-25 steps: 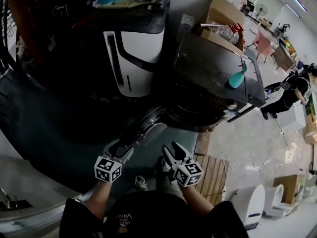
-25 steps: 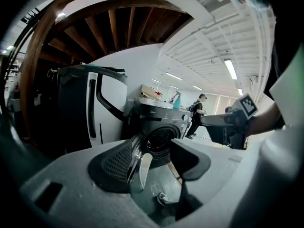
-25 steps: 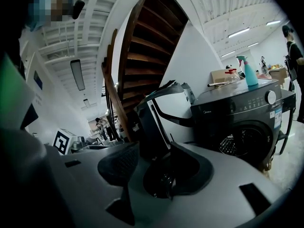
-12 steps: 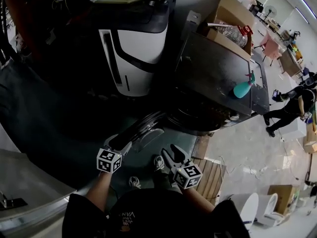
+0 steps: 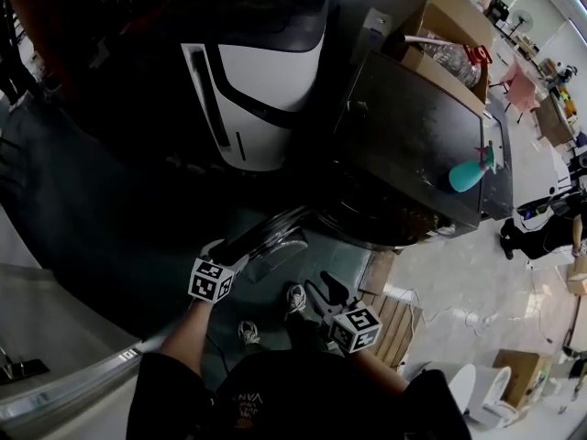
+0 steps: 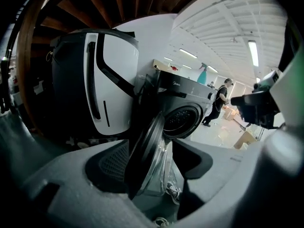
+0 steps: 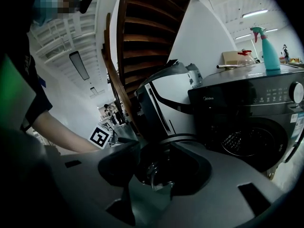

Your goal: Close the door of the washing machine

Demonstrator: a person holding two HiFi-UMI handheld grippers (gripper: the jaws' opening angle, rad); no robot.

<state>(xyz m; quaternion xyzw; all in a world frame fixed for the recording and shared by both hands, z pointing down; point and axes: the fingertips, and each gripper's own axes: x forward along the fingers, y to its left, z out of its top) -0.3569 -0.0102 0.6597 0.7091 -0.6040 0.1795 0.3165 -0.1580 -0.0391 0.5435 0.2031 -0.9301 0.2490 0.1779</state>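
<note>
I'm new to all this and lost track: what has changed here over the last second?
The left gripper moved forward and down to the open door of the washing machine. Its jaws have just been opening, and the door's edge now stands between them, not gripped. The right gripper sank a little, jaws open, holding nothing. The door is still open and the machine has not moved.

Floor (image 5: 459, 278): pale concrete to the right of the washing machine (image 5: 413, 145), dark green in front of it. The machine stands directly on the floor. Just left of it stands a white-and-black appliance (image 5: 266, 90). A wooden slat board (image 5: 399, 324) lies flat near the machine's front. Well out from the machine sit a cardboard box (image 5: 515, 374) and white rounded units (image 5: 477, 388). Two sneakers (image 5: 293, 298) stand on the green patch before the machine.
</note>
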